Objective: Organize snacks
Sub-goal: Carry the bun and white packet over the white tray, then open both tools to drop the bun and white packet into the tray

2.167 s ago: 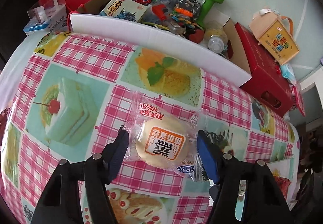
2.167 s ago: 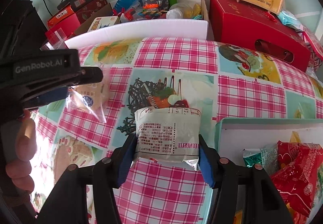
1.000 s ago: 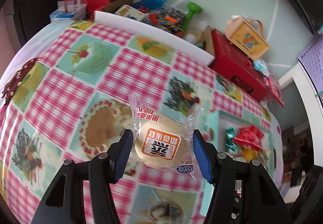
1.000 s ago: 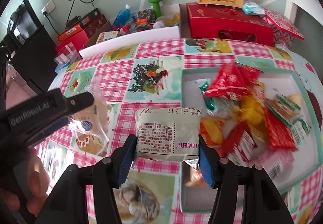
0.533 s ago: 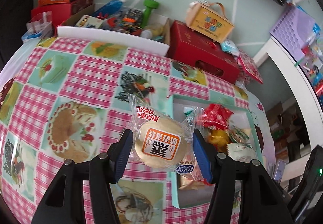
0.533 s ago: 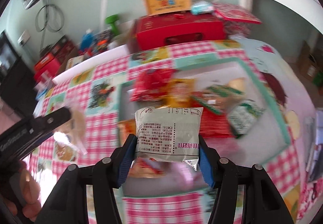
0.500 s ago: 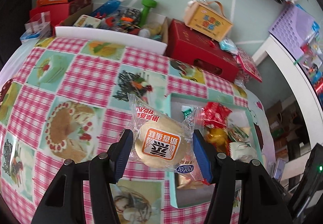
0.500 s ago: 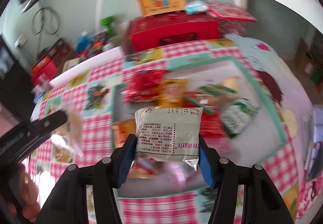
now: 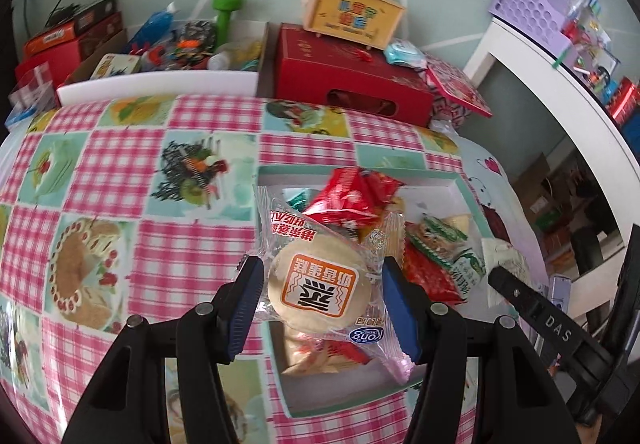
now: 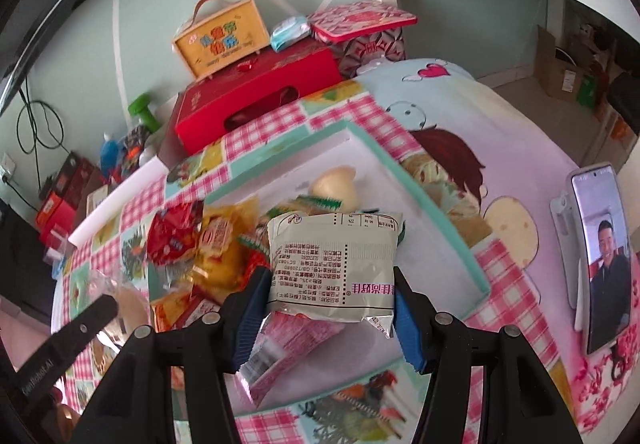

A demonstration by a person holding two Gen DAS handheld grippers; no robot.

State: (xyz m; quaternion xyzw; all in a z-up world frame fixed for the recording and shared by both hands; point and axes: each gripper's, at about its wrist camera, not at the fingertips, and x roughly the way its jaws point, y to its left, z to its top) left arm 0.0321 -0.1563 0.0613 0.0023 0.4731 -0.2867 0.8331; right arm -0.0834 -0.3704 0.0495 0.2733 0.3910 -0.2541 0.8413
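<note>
A round bun in a clear wrapper sits clamped in the left gripper at lower centre, above the tray of snacks. The right gripper pinches a grey packet at centre frame, over the same tray on the checked tablecloth.
</note>
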